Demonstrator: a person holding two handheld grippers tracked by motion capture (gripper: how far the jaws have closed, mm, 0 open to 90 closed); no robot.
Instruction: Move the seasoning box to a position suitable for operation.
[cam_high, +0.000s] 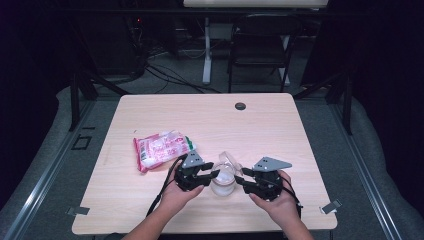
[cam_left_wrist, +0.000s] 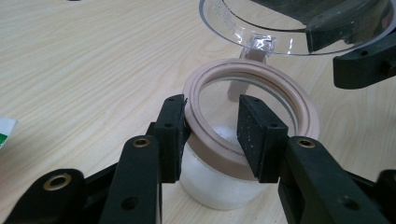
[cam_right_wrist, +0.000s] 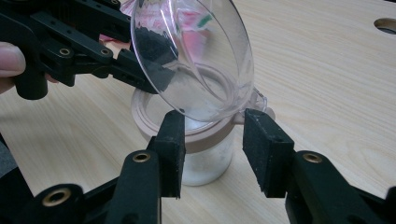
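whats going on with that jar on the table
A person works on a small clear jar of white powder with two handheld grippers. The left gripper pinches the jar's beige rim, one jaw inside, one outside. The hinged clear lid is tipped open, and the right gripper sits by the hinge, jaws open. A pink packet lies behind.

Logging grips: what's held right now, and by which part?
Left gripper flanks the tan jar rim; a firm grip cannot be told. Right gripper stands open by the lid hinge, holding nothing.

High view dim, dark surroundings, soft focus; gripper views brighter, glare on clear lid (cam_right_wrist: 196, 56), near jaws blurred.
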